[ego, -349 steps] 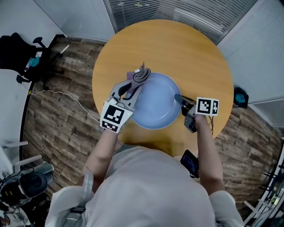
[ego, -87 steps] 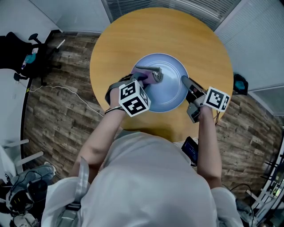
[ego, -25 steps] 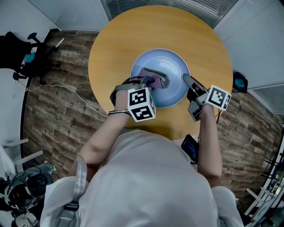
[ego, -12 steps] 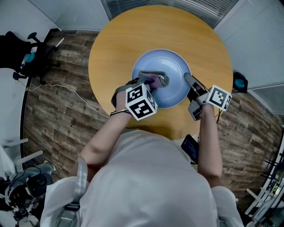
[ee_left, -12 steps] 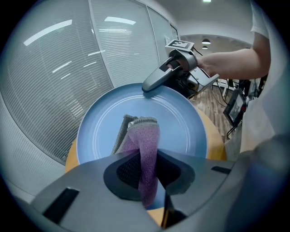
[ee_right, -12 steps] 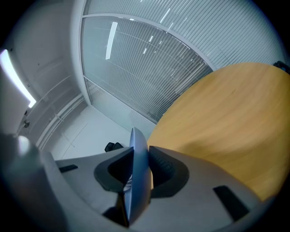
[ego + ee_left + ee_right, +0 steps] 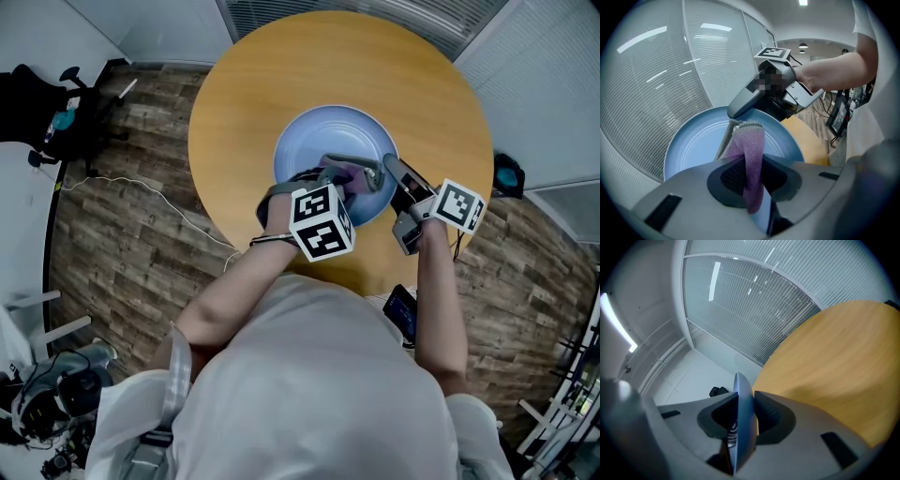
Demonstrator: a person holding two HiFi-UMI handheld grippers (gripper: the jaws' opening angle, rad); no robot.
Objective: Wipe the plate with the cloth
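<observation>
Purple-grey cloth point(image 7: 749, 150) pinched tight in left gripper point(image 7: 747, 180), hanging lengthwise onto the plate face | blue plate point(image 7: 314, 141) mid wooden table point(image 7: 281, 75), right rim clamped by right gripper point(image 7: 389, 171) | cloth's just left of that clamp | no readable text, only square markers

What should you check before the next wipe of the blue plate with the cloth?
1. Left gripper pinching the cloth: ok.
2. Right gripper clamping the plate's rim: ok.
3. Cloth hanging over the plate's face: ok.
4. Cloth pressing on the plate: cannot tell.
5. Gap between the cloth's end and the right gripper: not ok, they look very close.
</observation>
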